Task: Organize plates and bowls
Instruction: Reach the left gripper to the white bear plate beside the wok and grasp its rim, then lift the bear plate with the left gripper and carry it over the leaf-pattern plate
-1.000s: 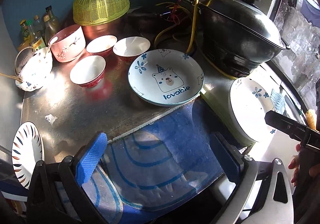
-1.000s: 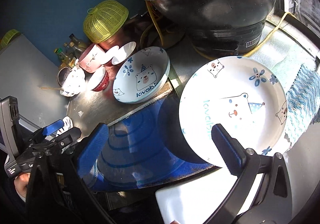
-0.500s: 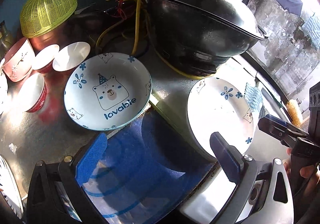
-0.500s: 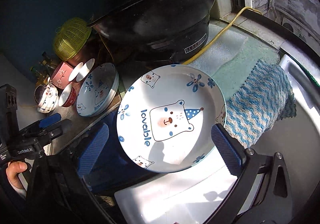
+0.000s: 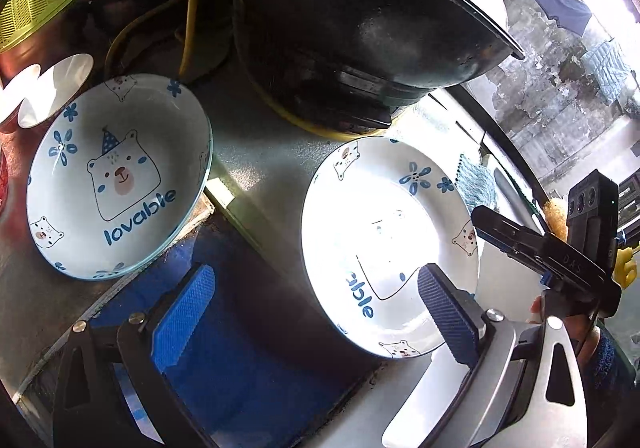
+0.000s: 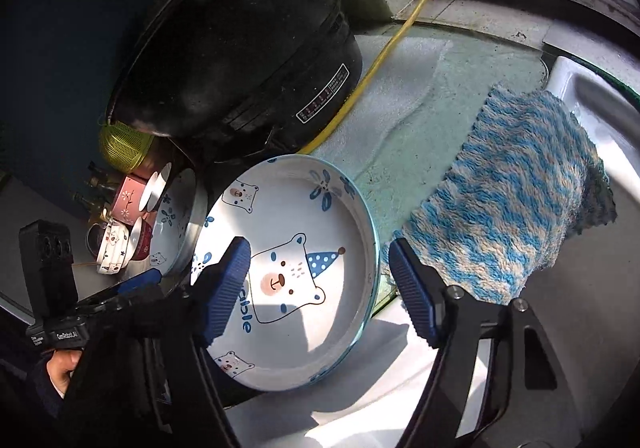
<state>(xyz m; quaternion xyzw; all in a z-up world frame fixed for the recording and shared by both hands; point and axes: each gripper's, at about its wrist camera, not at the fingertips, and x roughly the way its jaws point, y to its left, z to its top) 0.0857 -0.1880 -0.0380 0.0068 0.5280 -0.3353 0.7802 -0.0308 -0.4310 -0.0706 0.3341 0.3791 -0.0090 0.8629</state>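
Nearest, the right gripper stands spread wide around the near bear-print plate, one finger over its face, the other outside its right rim. The left gripper is likewise apart, holding nothing. Farther left sits a matching bear-print bowl, empty; beyond, small bowls and a black lidded wok.

Each black gripper has ribbed blue pads, silver screws, and triangular cut-outs.
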